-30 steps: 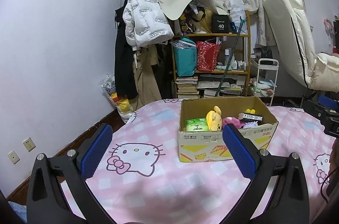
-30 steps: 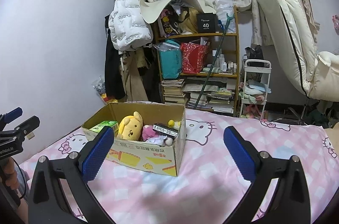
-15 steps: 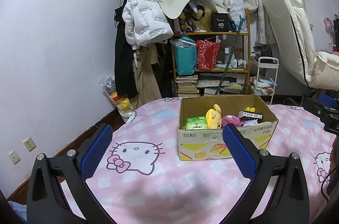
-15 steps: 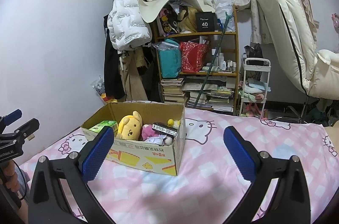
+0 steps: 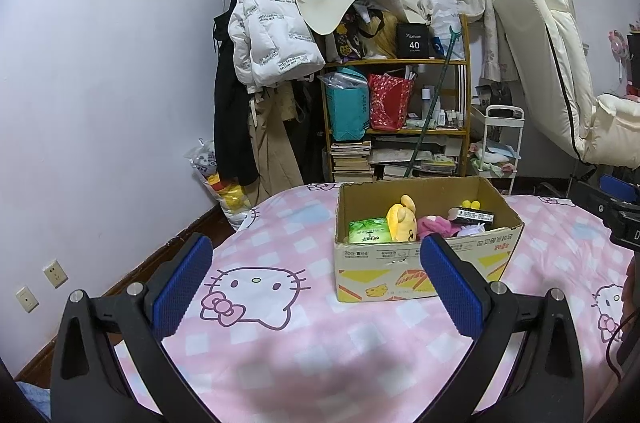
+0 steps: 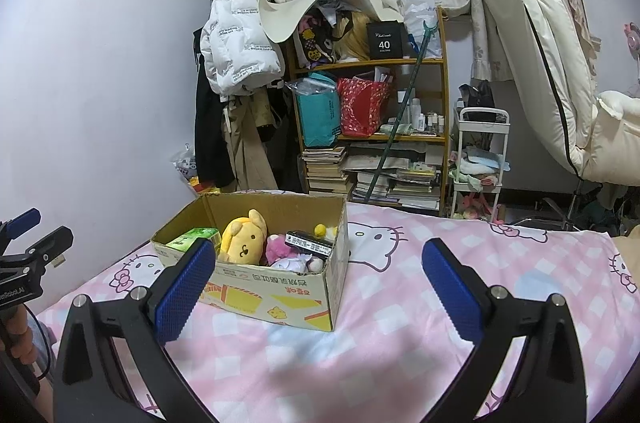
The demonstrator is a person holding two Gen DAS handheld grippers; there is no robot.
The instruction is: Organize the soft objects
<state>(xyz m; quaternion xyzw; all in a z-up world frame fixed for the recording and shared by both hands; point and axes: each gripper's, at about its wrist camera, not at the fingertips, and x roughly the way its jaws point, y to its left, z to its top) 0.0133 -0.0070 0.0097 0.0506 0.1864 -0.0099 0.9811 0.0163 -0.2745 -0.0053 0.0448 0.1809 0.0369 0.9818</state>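
Note:
An open cardboard box [image 5: 424, 269] stands on the pink Hello Kitty bedspread [image 5: 256, 283]. It holds a yellow plush dog [image 5: 402, 223], a green tissue pack [image 5: 368, 231], a pink plush [image 5: 436, 225] and a black box [image 5: 474, 214]. My left gripper [image 5: 316, 283] is open and empty, short of the box and to its left. In the right wrist view the box [image 6: 276, 293], the yellow plush [image 6: 244, 235] and the pink plush [image 6: 278, 249] lie ahead on the left. My right gripper [image 6: 318, 287] is open and empty, near the box's right corner.
A cluttered shelf [image 5: 400, 119] with books and bags stands behind the bed, with hanging coats [image 5: 268, 35] to its left. A white trolley [image 5: 498, 151] and a cream chair [image 5: 552, 63] are at the right. The other gripper shows at the left edge [image 6: 24, 255].
Both views have shifted only slightly. Both grippers stay open and nothing in the box has moved.

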